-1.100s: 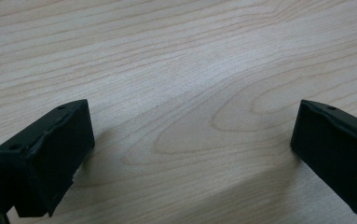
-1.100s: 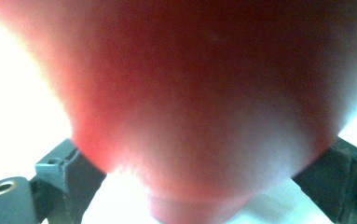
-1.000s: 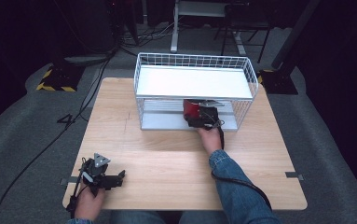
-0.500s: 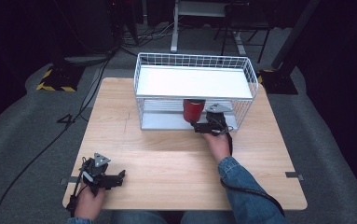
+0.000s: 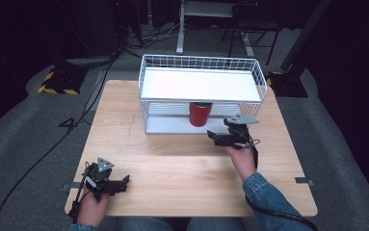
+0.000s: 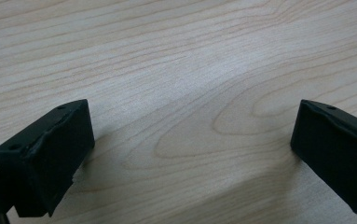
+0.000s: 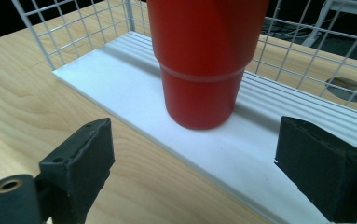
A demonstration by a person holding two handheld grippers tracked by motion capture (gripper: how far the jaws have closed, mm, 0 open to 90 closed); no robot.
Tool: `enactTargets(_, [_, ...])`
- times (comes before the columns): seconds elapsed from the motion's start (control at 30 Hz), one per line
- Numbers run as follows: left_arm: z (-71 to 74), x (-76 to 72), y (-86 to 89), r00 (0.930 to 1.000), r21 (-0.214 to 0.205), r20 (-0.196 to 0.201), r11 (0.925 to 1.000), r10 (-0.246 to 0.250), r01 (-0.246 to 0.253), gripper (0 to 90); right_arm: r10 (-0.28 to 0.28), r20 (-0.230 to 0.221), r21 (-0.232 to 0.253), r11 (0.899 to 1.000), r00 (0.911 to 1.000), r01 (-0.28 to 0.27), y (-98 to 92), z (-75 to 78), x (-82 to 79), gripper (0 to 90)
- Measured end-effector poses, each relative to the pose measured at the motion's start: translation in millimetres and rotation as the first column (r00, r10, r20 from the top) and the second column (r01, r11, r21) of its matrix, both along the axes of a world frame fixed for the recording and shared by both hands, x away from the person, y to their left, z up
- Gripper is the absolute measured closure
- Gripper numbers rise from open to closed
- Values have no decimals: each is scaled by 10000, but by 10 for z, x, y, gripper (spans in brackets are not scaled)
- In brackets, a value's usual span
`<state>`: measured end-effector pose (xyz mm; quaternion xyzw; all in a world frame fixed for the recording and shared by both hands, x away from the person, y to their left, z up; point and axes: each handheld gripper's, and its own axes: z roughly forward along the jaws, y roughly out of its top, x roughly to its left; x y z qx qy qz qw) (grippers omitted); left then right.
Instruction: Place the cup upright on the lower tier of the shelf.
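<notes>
A red cup (image 5: pixel 200 114) stands upright on the lower shelf of a white wire rack (image 5: pixel 147 91) at the back of the wooden table (image 5: pixel 172 173). My right gripper (image 5: pixel 214 139) hovers just in front and to the right of the rack, pointing towards the cup. In the right gripper view the cup (image 7: pixel 204 60) stands beyond the right gripper (image 7: pixel 195 168). Its jaws are apart with nothing between them, and they have just been closing. My left gripper (image 5: pixel 124 183) rests near the table's front left corner. In the left gripper view the left gripper (image 6: pixel 190 154) is open over bare wood.
The rack's white top shelf (image 5: pixel 199 84) overhangs the cup, and wire walls close its sides and back. A round hole (image 7: pixel 347 88) in the tabletop lies behind the rack. Cables and a yellow-black striped block (image 5: pixel 57 86) lie on the floor beyond the table.
My right gripper has drawn back from the cup, to the right and towards the person, leaving the cup on the lower shelf. The left gripper has stayed put.
</notes>
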<state>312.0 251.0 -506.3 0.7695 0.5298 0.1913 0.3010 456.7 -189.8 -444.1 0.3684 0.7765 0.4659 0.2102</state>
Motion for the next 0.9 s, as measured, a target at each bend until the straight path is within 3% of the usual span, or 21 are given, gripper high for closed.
enactTargets(0.2, [0,-1,-1,10000,-1,-6,10000,13,-13,0,47,-14,15,10000,10000,-47,-179,73,-164,117])
enactTargets(0.3, [1,1,1,10000,15,-1,10000,-15,15,0,41,-277,290,9996,9996,-33,-283,88,-245,117])
enactTargets(0.9, [0,6,-6,10000,16,9,10000,49,-49,0,-495,-405,148,9986,9980,501,-1024,114,-733,154])
